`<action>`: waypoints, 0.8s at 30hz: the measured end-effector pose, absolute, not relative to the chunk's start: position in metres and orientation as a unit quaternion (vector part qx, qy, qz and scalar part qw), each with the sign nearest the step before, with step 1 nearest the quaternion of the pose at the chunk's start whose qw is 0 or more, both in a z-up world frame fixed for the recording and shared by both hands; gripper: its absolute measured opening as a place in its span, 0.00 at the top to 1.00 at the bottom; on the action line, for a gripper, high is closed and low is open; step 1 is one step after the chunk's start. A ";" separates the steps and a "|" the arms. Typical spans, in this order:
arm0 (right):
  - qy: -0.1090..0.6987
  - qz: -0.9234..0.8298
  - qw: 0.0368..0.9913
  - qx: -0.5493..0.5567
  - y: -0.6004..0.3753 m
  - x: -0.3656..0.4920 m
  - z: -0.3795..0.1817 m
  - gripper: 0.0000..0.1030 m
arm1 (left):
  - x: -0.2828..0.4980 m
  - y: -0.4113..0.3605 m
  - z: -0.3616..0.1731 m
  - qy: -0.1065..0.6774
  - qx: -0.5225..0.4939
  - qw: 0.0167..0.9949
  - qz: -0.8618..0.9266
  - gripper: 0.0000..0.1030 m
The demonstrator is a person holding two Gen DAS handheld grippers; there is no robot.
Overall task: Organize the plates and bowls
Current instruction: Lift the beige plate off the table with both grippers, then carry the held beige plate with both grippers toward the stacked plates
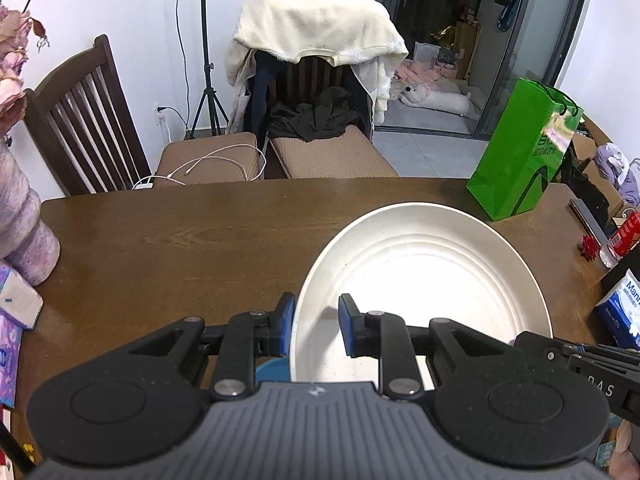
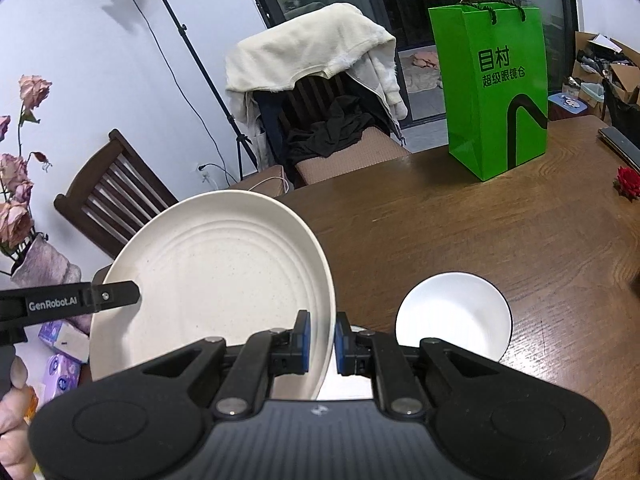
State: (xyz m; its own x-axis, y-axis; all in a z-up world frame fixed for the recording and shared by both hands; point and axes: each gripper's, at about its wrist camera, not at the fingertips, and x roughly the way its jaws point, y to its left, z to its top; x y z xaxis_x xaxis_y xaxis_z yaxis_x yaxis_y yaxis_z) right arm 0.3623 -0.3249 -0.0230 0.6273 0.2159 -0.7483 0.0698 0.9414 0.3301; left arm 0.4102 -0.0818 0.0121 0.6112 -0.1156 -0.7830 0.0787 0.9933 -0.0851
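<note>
Carrying the cream plate w/ both tools: right gripper pinches its right rim, left gripper straddles the left rim, clamped I think. It's off the table, beside the white bowl. Next: pick a spot, lower level.

Blue dish mostly hidden under plate, bowl's near rim behind right gripper

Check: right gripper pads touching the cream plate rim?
Touching. Right wrist view: the right gripper has both blue pads pressed on the cream plate rim, no gap.
</note>
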 end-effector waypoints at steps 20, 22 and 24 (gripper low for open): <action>0.425 0.063 0.890 0.151 -0.312 0.287 -0.005 0.89 | 0.329 -0.069 0.024 0.432 -0.037 0.900 -0.032 0.77; 0.426 0.063 0.890 0.150 -0.312 0.283 -0.004 0.89 | 0.324 -0.068 0.025 0.433 -0.037 0.900 -0.032 0.77; 0.428 0.063 0.889 0.149 -0.310 0.277 -0.003 0.89 | 0.321 -0.067 0.025 0.435 -0.039 0.899 -0.033 0.77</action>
State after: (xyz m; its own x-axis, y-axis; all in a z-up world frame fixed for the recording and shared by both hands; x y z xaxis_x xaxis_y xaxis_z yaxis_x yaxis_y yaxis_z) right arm 0.2774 -0.3104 -0.0031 0.6258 0.2395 -0.7423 0.0156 0.9476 0.3189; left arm 0.3208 -0.0666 0.0250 0.6200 -0.0932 -0.7790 0.0259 0.9948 -0.0984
